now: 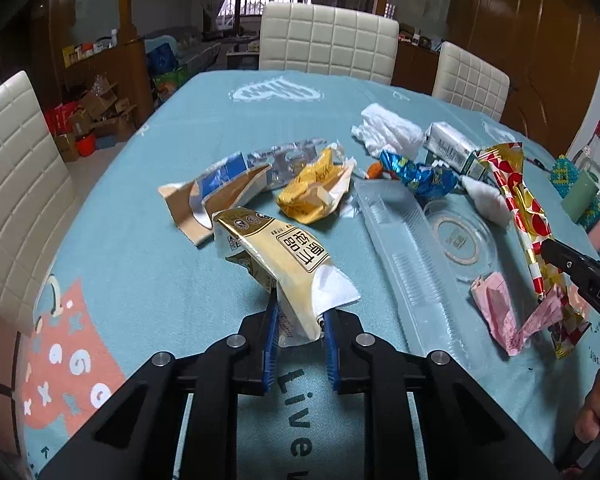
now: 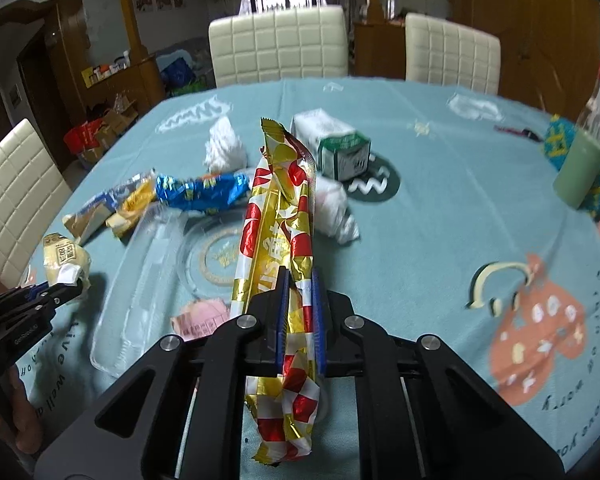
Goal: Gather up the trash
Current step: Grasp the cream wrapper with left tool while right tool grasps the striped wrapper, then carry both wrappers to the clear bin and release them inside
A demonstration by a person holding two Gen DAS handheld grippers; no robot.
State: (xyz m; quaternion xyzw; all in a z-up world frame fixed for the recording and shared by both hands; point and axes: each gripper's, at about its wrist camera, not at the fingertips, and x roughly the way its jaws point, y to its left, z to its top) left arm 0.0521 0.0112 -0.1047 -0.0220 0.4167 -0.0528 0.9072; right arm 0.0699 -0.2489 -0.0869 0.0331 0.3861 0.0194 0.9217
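While pinched low at six o'clock, left gripper [image 1: 300, 330] on a cream-and-gold crinkled plastic snack packet [image 1: 278, 254], right gripper [image 2: 300, 312] on a long red, gold and white foil wrapper [image 2: 278, 216], both above the teal printed tablecloth [image 1: 148, 184]. Could slip free, being slick, or snag the pink crumpled paper [image 1: 496, 306] at three o'clock. No bin visible; lower wrapper end half hidden.
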